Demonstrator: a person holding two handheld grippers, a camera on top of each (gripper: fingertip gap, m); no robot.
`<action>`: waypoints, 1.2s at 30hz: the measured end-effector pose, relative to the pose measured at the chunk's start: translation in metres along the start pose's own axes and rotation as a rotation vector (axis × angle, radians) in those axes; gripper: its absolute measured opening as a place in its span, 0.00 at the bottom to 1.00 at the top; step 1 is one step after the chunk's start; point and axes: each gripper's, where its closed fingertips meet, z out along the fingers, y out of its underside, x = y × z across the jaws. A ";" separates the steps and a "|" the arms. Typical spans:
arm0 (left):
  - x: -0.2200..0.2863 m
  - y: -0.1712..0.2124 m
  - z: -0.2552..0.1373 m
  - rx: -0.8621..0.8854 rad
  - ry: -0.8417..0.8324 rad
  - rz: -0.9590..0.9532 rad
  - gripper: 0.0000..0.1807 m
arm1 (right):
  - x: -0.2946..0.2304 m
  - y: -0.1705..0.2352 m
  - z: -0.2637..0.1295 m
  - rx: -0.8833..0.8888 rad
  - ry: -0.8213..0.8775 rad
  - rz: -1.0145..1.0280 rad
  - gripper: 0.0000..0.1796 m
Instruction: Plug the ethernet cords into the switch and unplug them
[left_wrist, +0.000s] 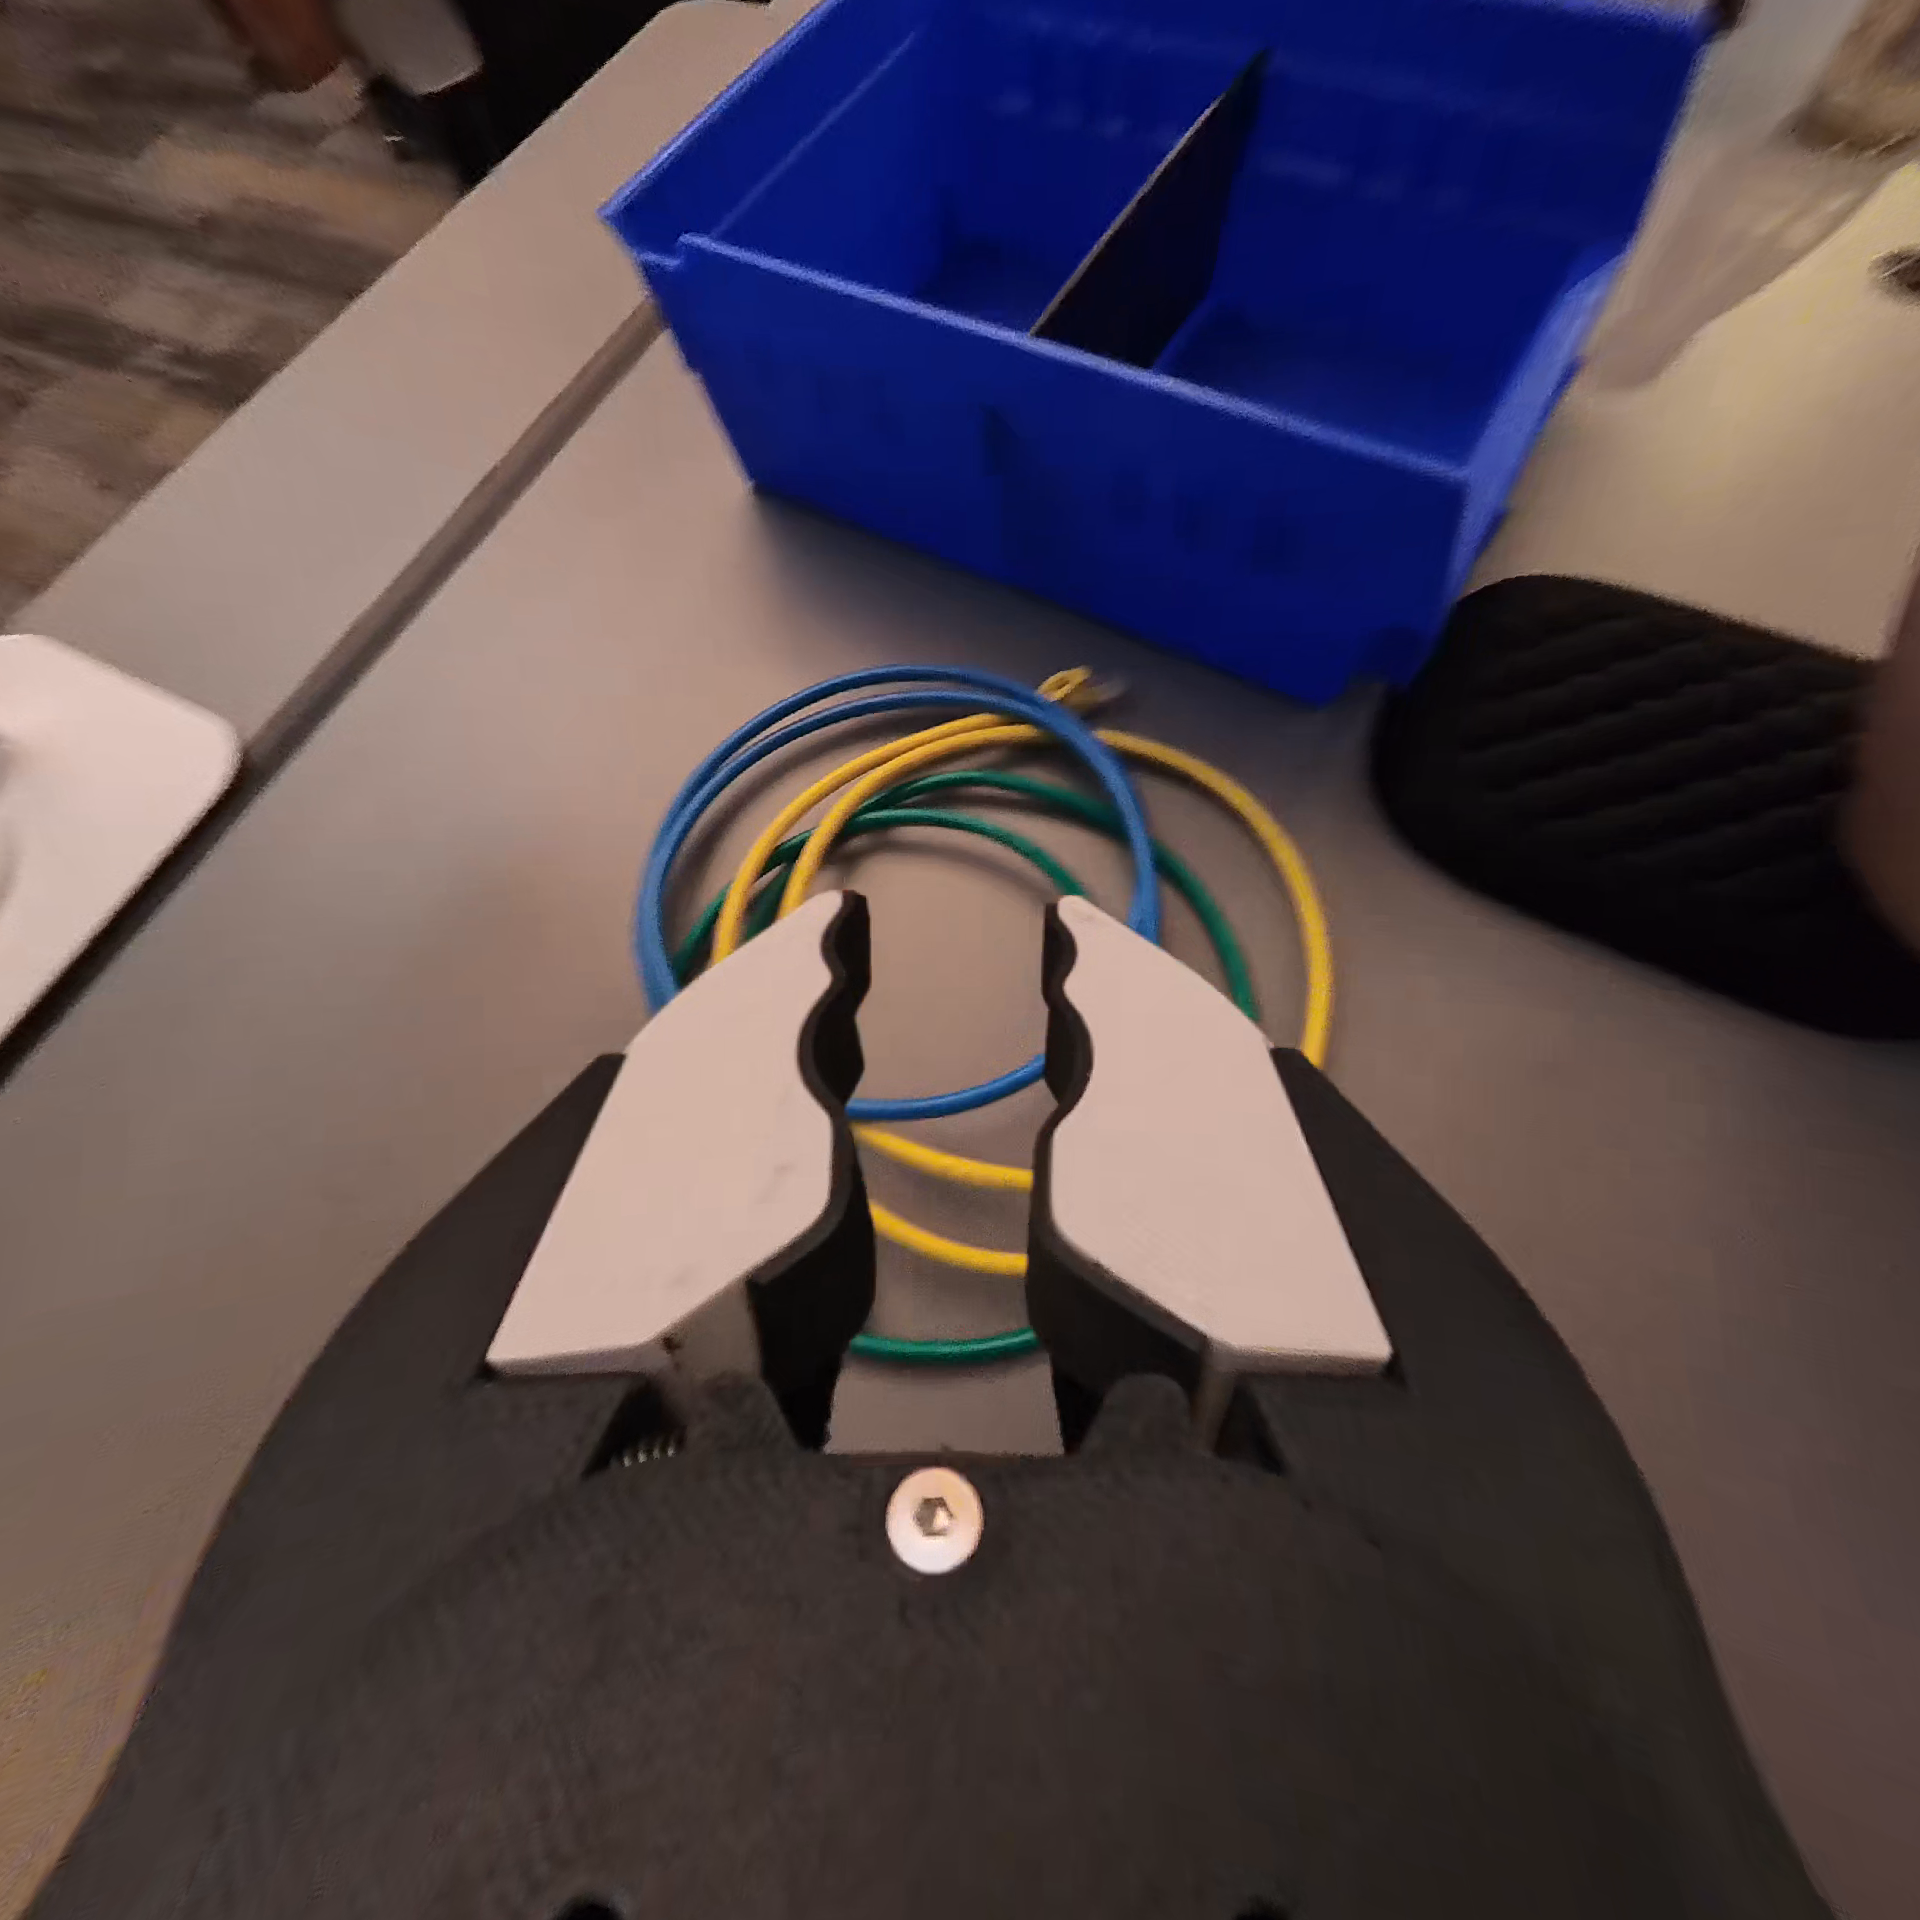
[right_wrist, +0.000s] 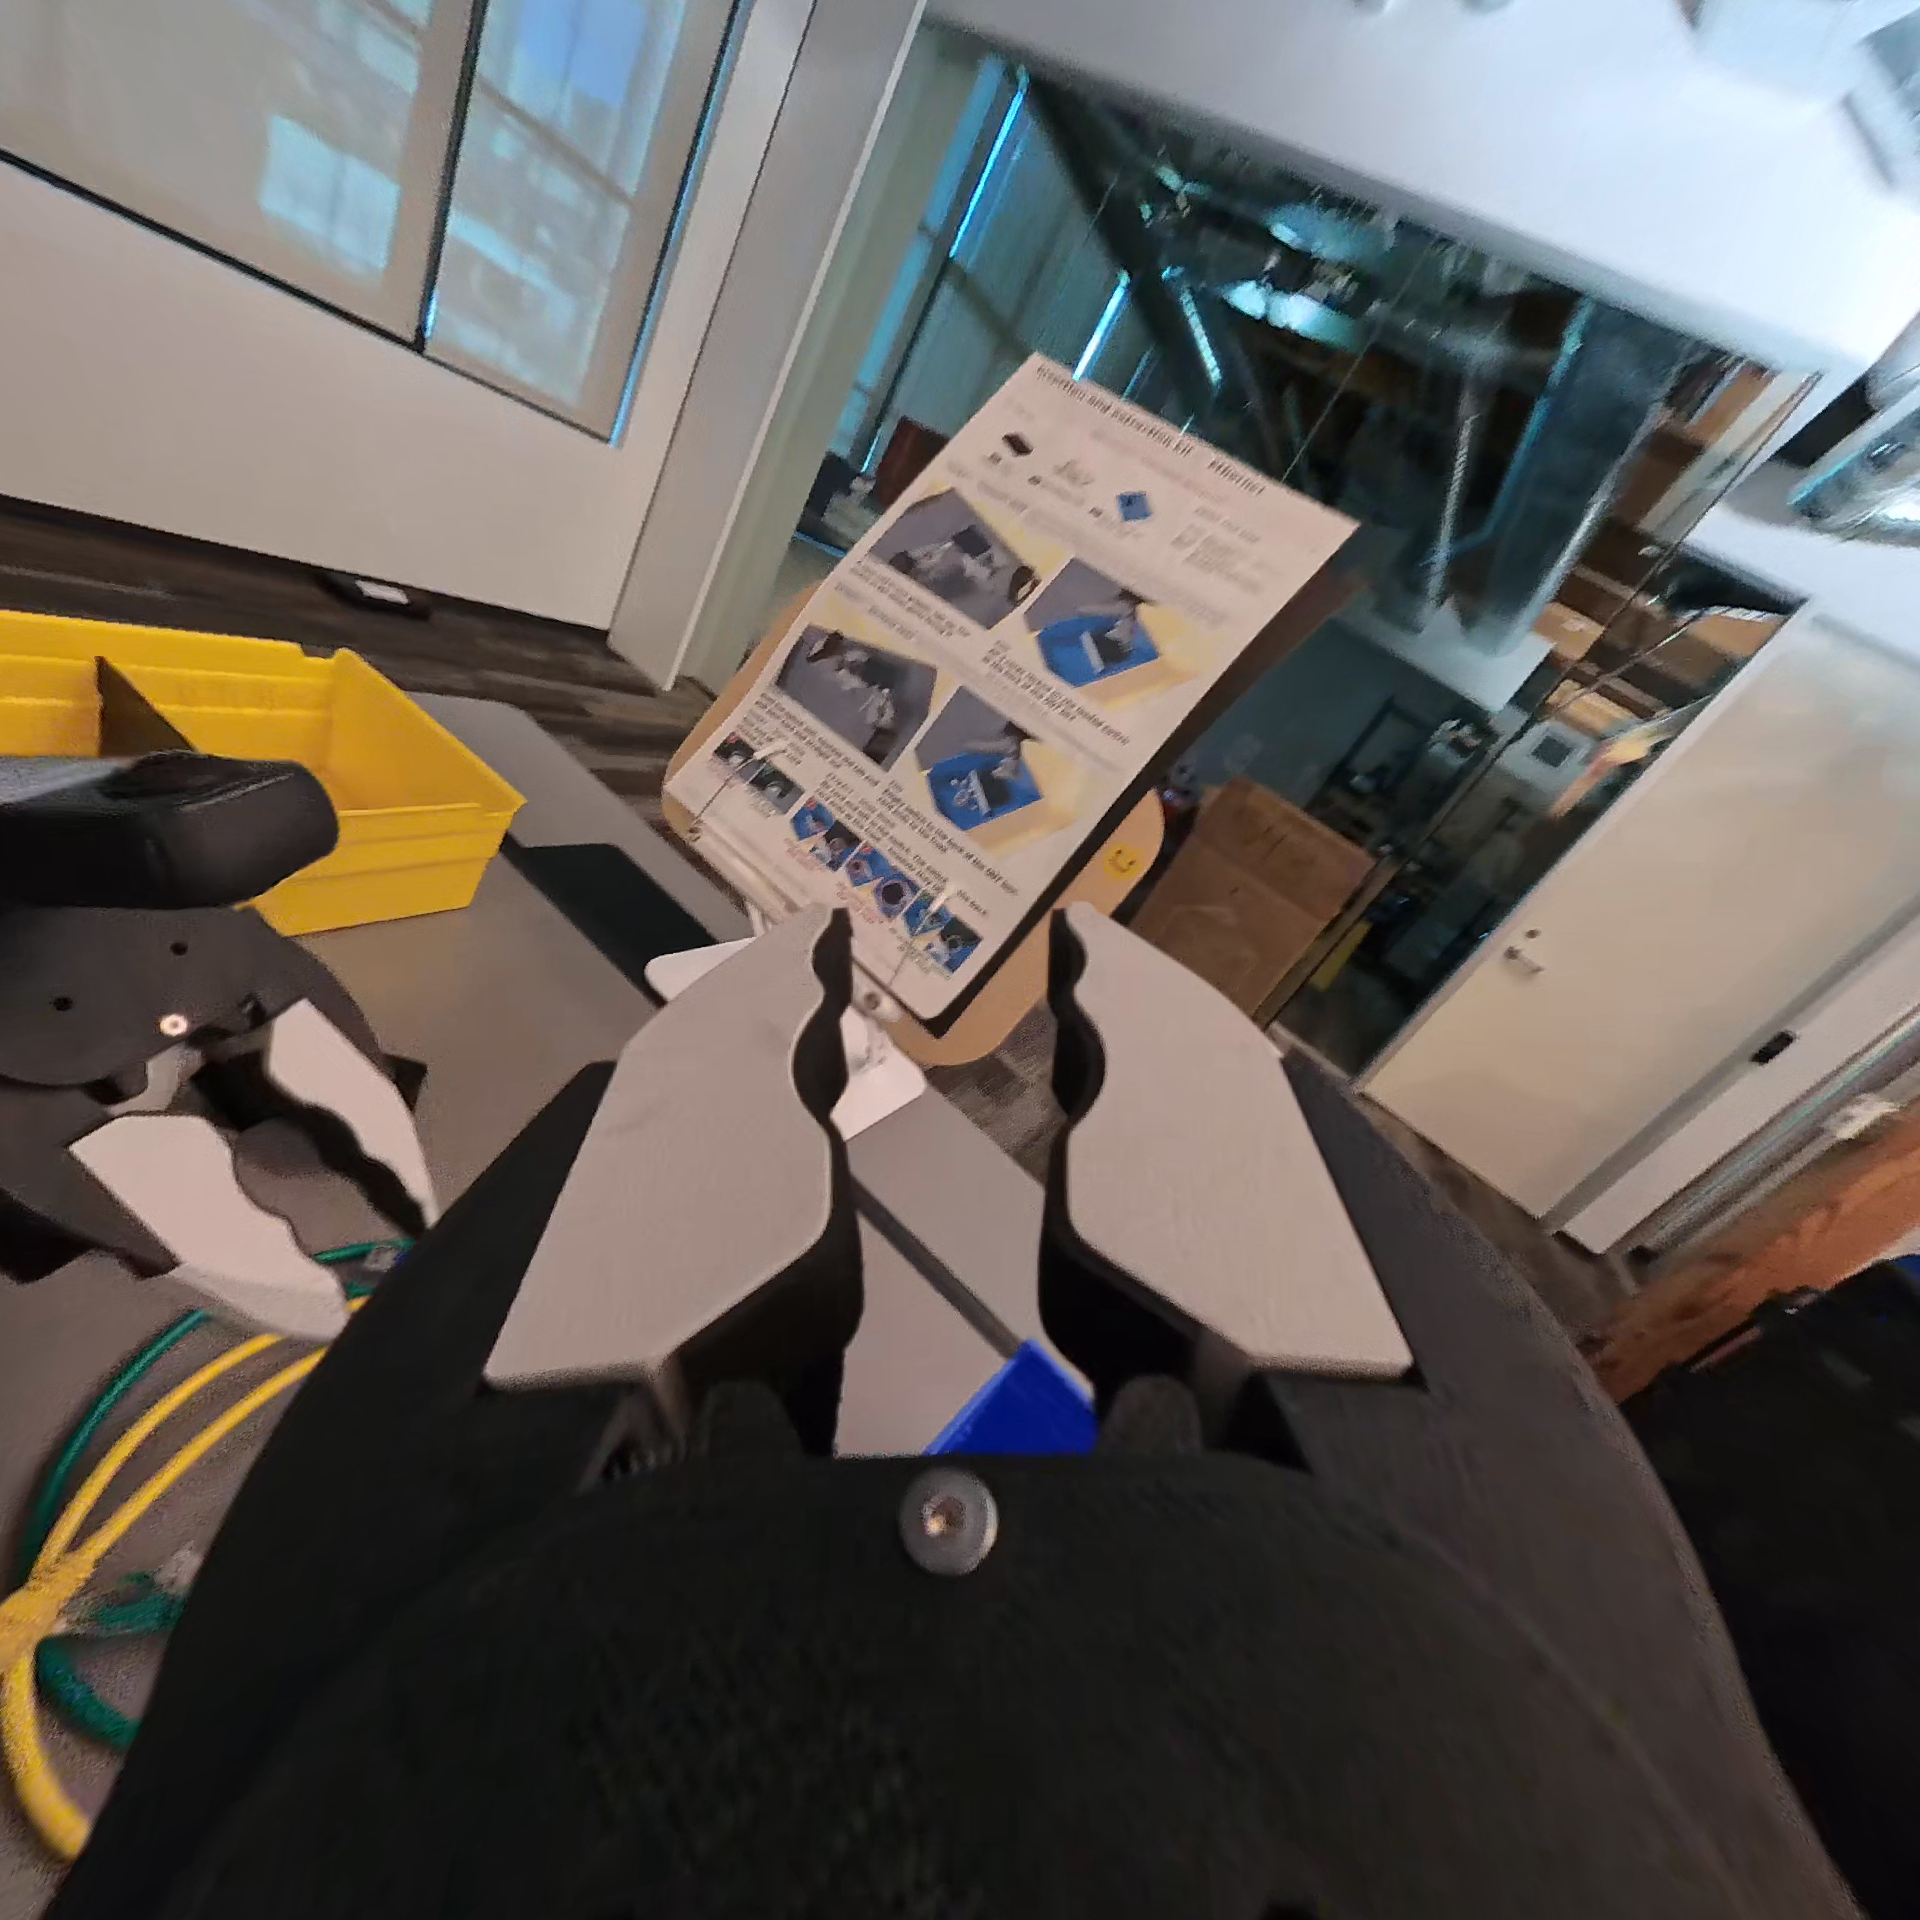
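Left hand-held gripper (left_wrist: 954, 914) hangs over the coiled cords, its jaws apart and holding nothing.
Blue, yellow and green ethernet cords (left_wrist: 977, 883) lie flat in loops on the tabletop (left_wrist: 468, 935), near the empty blue bin (left_wrist: 1101, 457). Only the right view shows the right hand-held gripper (right_wrist: 943, 930), jaws apart, a yellow bin (right_wrist: 405, 810) and an instruction sheet (right_wrist: 997, 675).

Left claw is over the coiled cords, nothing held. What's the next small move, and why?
Probably lower the open left claw onto the coiled cords and close on one strand. The cords lie loose on the table between its fingers; no switch shows in either view.
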 end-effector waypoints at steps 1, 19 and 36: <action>0.004 0.001 0.002 0.006 0.041 -0.017 0.17 | 0.002 -0.004 -0.005 0.018 0.015 -0.014 0.21; 0.060 0.084 0.063 -0.441 0.264 -0.043 0.13 | 0.017 -0.007 -0.023 0.118 -0.013 0.055 0.18; 0.003 -0.016 -0.074 -0.122 0.419 -0.065 0.09 | -0.150 0.065 0.029 -0.169 -0.843 -0.049 0.21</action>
